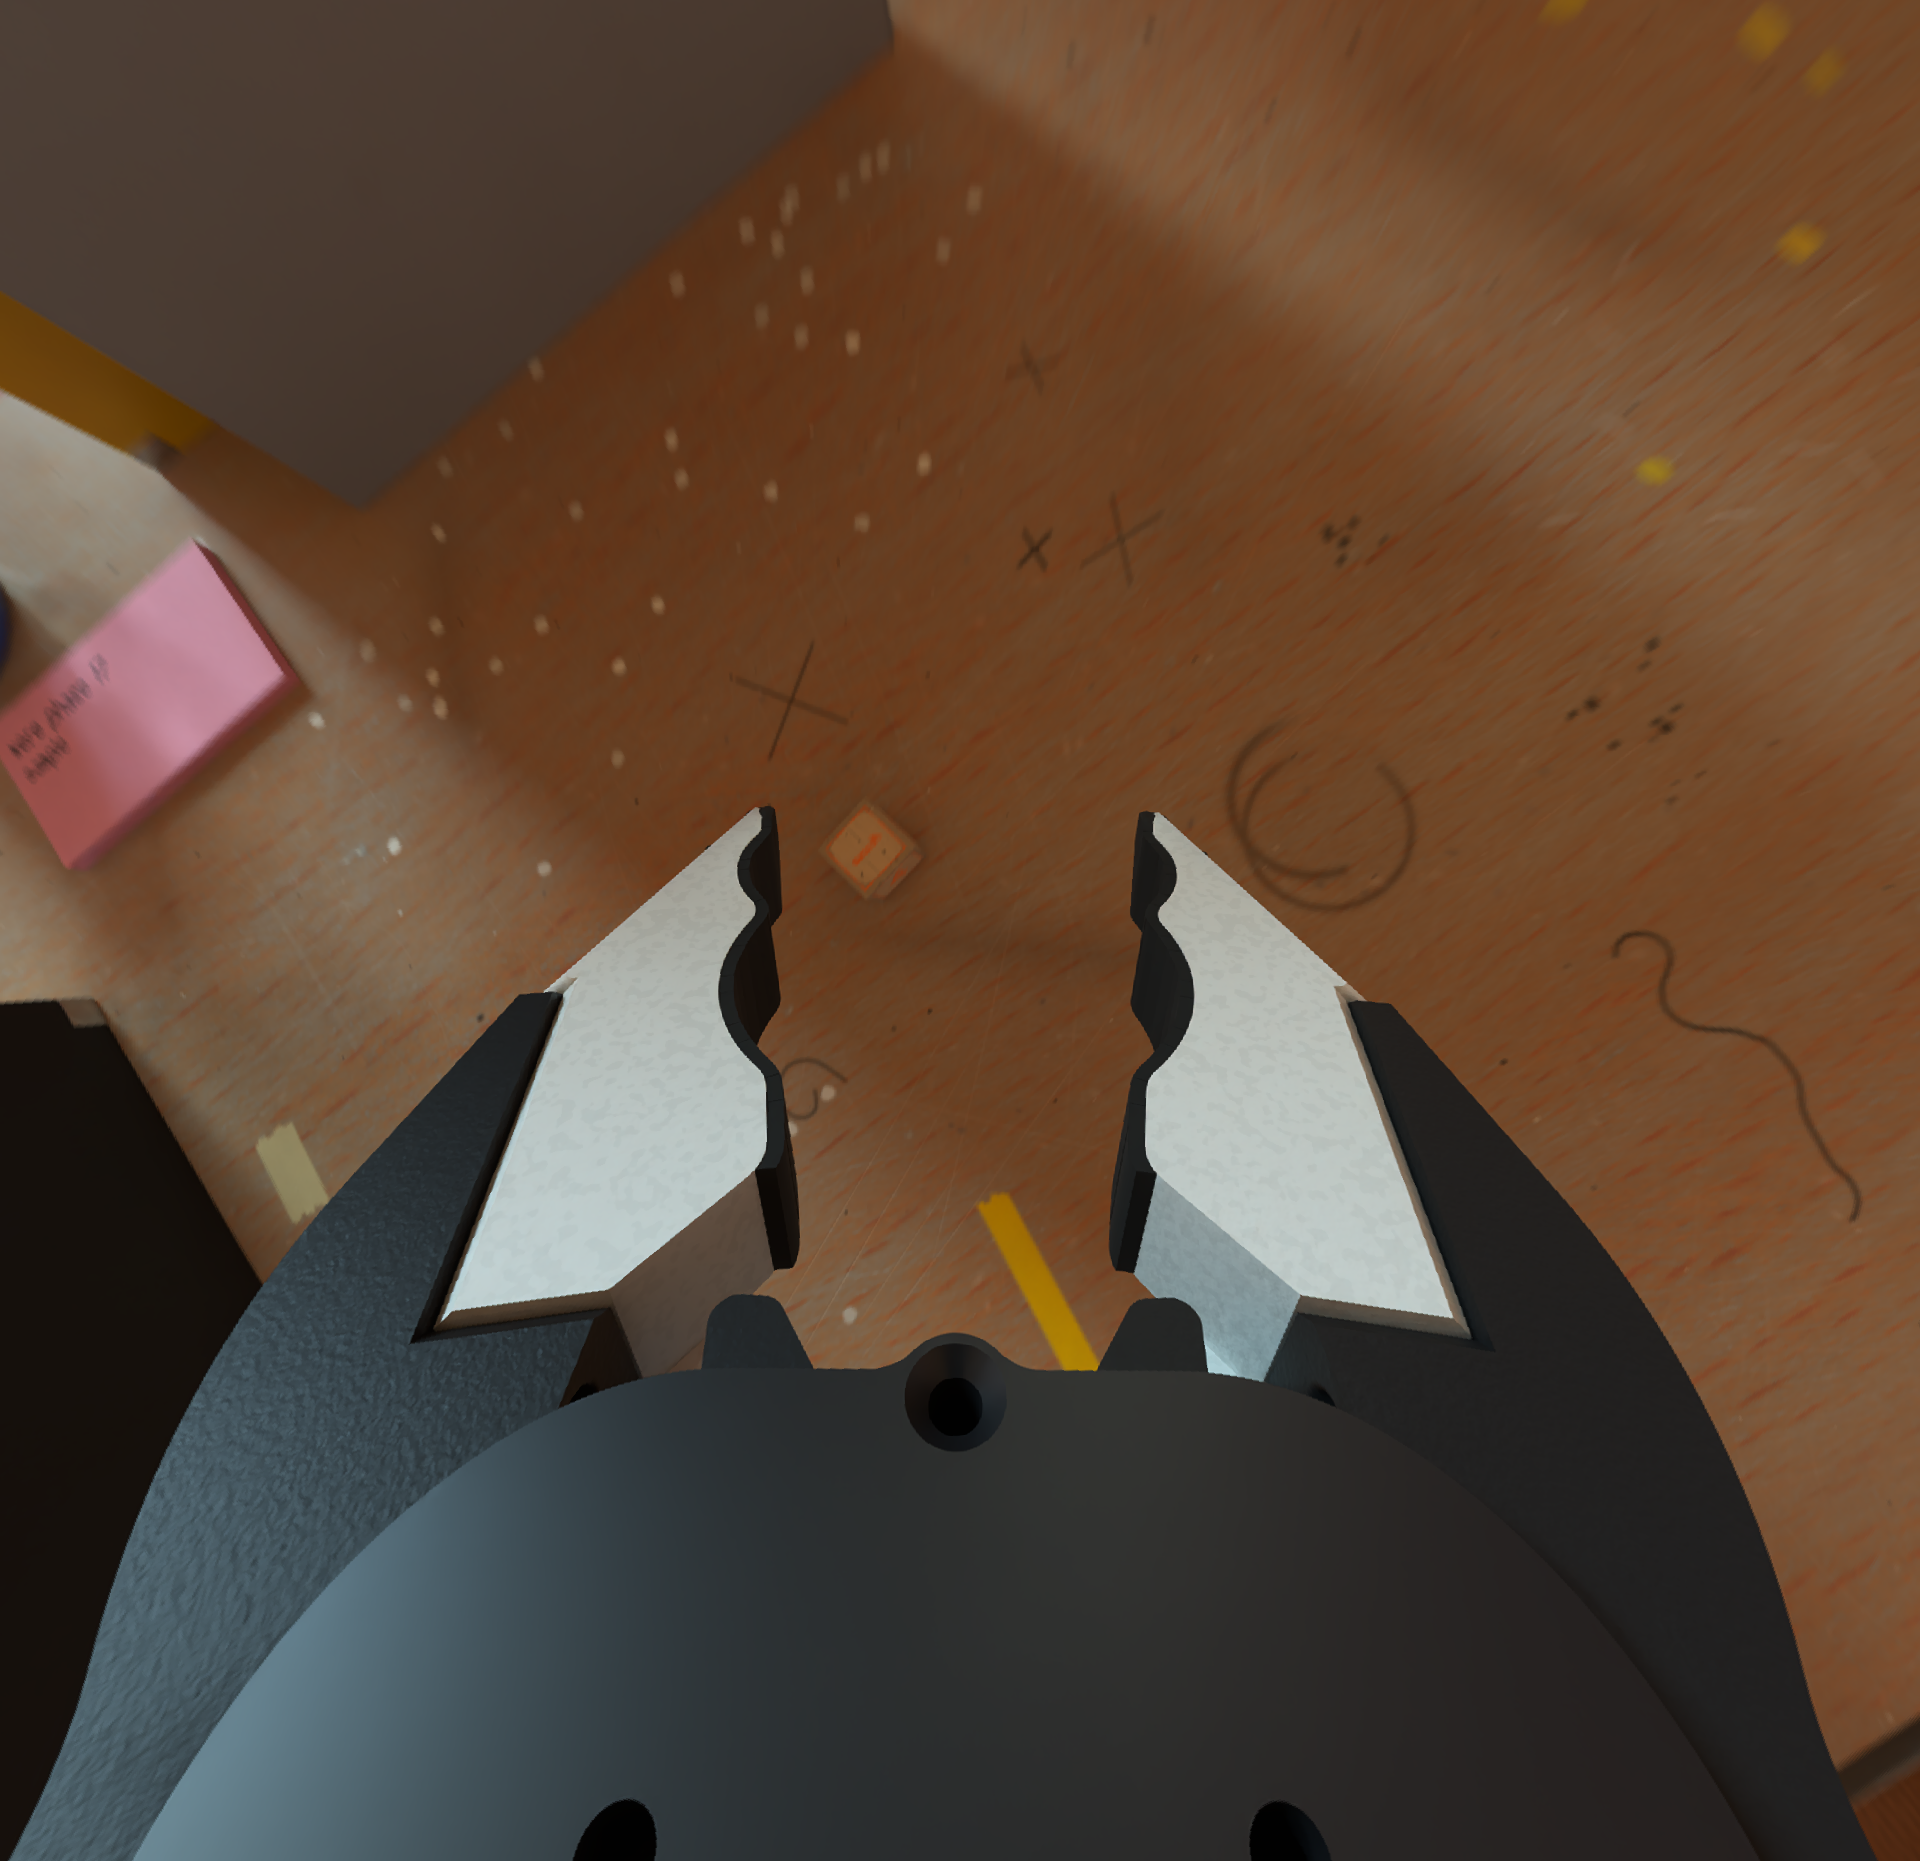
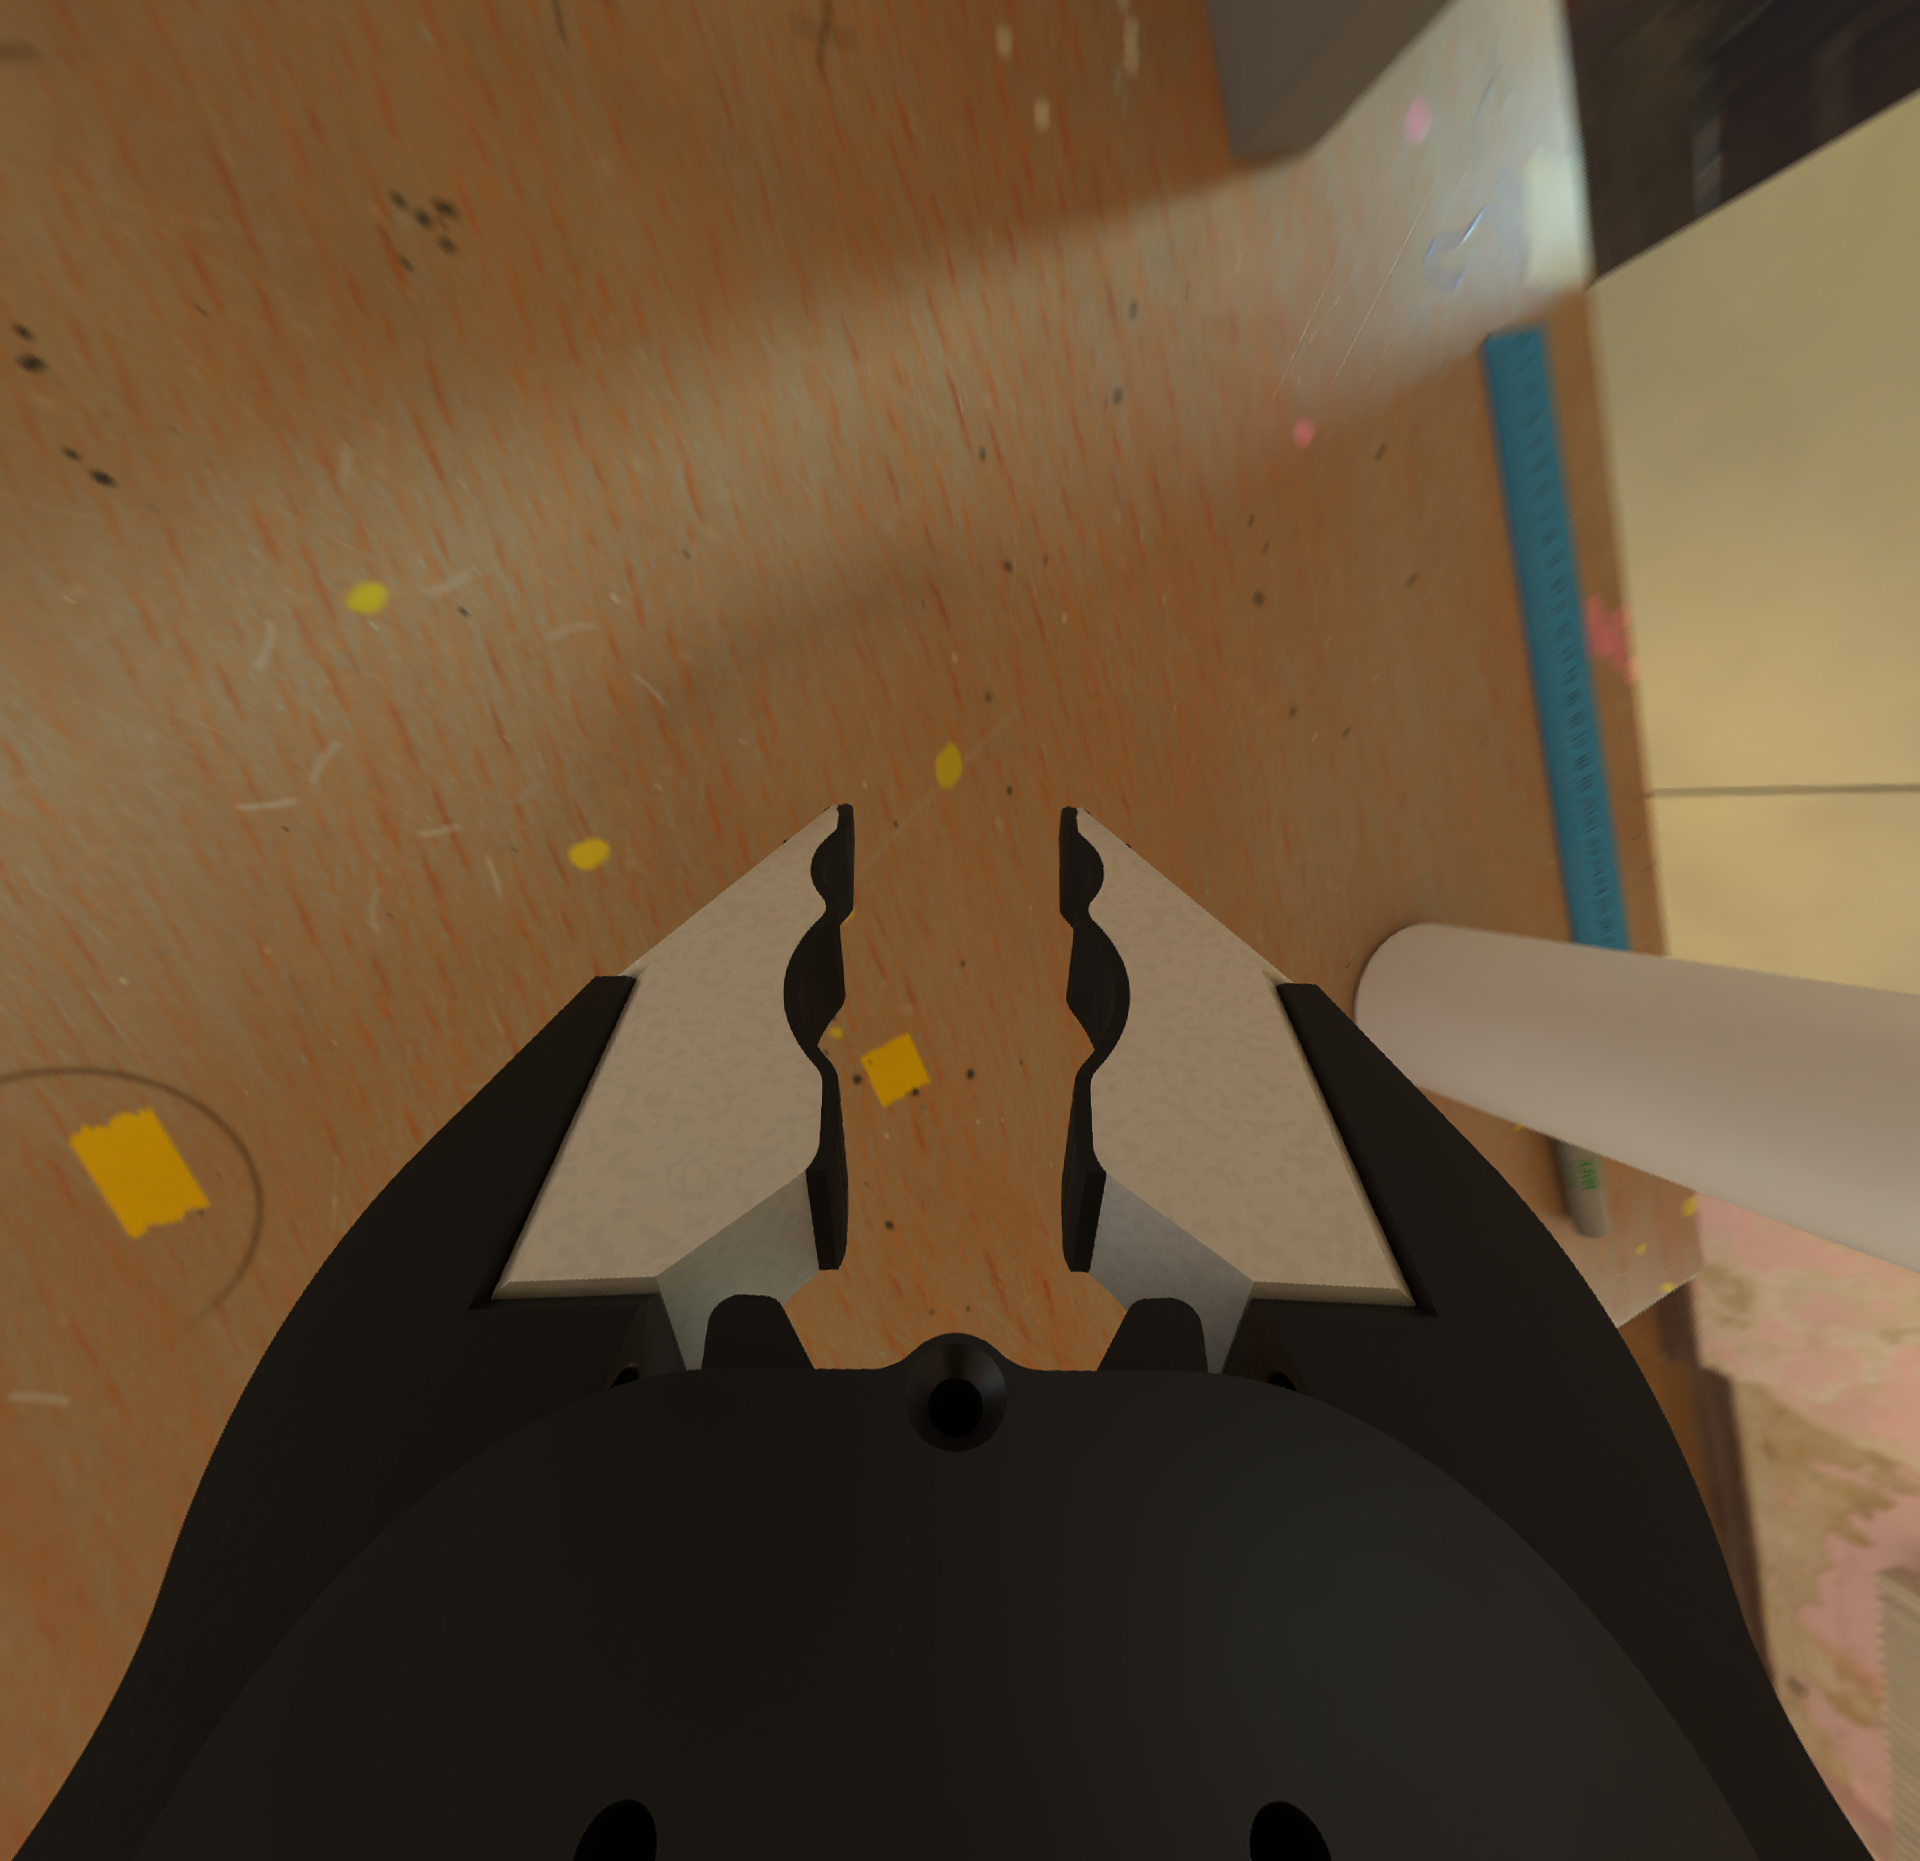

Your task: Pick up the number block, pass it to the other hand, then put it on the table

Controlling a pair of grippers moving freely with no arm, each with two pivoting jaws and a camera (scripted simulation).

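A small tan number block (image 1: 871, 849) with an orange mark on its top lies on the wooden table (image 1: 1351, 357). My left gripper (image 1: 954, 814) is open and empty, high above the table, and the block shows between its fingertips, nearer the left one. My right gripper (image 2: 954, 812) is open and empty, with a narrower gap, over a bare stretch of the table (image 2: 520, 357). The block does not show in the right wrist view.
A pink pad (image 1: 145, 699) lies at the left, a grey box (image 1: 416, 170) at the far left, a black object (image 1: 73, 1240) at the near left. In the right wrist view a white tube (image 2: 1662, 1063) and a blue ruler (image 2: 1558, 648) lie by the table's right edge.
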